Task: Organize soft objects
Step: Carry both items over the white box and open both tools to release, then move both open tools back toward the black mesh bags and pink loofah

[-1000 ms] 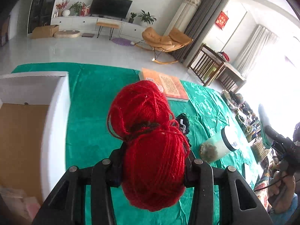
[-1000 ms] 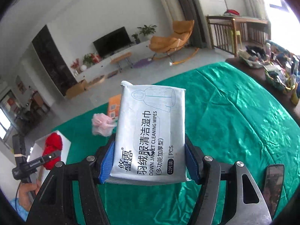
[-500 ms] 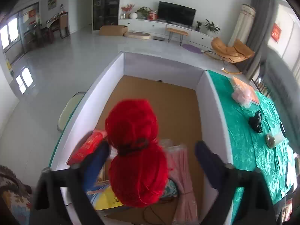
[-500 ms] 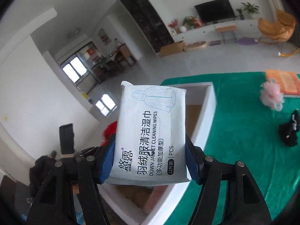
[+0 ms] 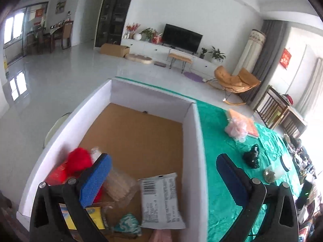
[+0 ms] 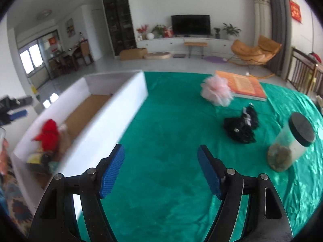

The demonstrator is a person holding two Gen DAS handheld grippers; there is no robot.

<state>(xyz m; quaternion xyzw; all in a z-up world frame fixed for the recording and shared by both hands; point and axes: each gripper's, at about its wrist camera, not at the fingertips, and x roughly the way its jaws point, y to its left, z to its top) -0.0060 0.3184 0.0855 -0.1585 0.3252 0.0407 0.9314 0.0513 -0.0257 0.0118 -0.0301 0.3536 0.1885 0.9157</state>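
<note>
Only the left view shows the wipes pack (image 5: pixel 161 199) inside the box (image 5: pixel 198 141).

Left wrist view steeply down into the white box (image 5: pixel 193 141); right, seemingly lower, across the table (image 6: pixel 171 121); box (image 6: pixel 113 109) shared.

Premises: a private home, open-plan living room. A flat-screen television (image 6: pixel 190 24) stands on a long white media cabinet (image 6: pixel 181 42) with potted plants (image 6: pixel 231 29) and red flowers (image 6: pixel 142 28) alongside. An orange lounge chair (image 6: pixel 255 50) sits beside grey curtains (image 6: pixel 275 20). Glossy pale floor tiles (image 5: pixel 60 84) run to a dining area with wooden chairs (image 5: pixel 66 34) by a window. A red hanging ornament (image 6: pixel 295 10) marks the wall. The tabletop carries a green cloth (image 6: pixel 171 141).
</note>
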